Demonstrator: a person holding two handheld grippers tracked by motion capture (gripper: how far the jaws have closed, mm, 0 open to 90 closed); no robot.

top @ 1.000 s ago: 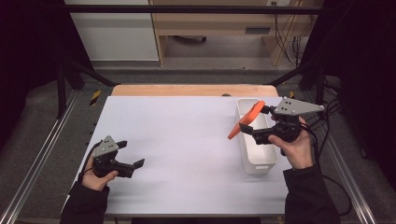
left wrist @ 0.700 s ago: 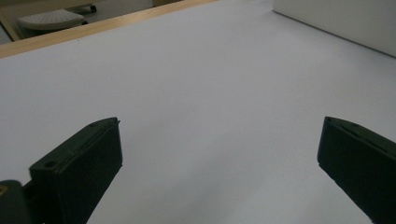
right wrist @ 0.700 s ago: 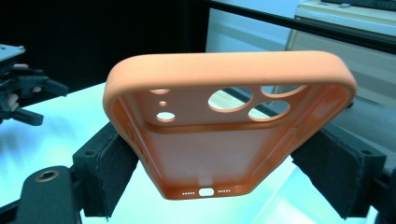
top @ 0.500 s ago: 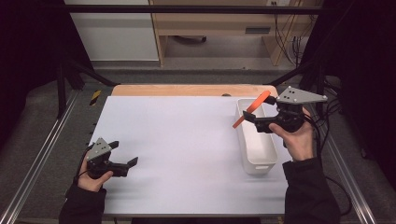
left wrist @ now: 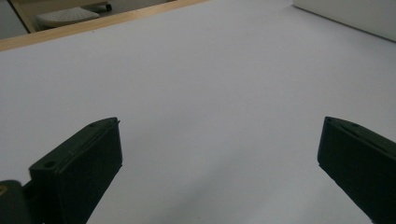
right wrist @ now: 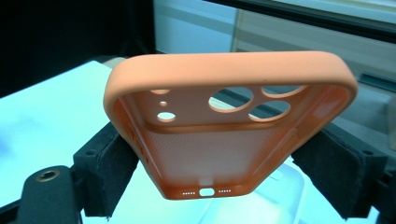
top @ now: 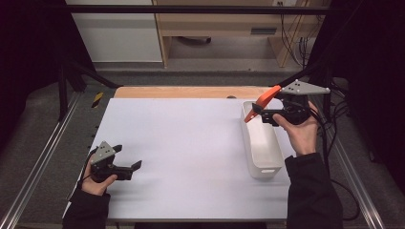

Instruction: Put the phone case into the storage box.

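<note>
The white table (top: 191, 143) spreads out in front of me, and a long white bin (top: 260, 143) sits along its right side. My right tool (top: 257, 109) hangs above the bin's far end, its jaws clamped on the two long edges of an orange phone case (top: 261, 101) near the port end. The case juts out ahead of the jaws, clear of the bin and table. In the high view its long axis slants, the lower end toward the table's middle; its camera-hole end points away from the tool. My left tool (top: 136, 168) rests low at the table's near left, jaws spread wide, holding nothing.
</note>
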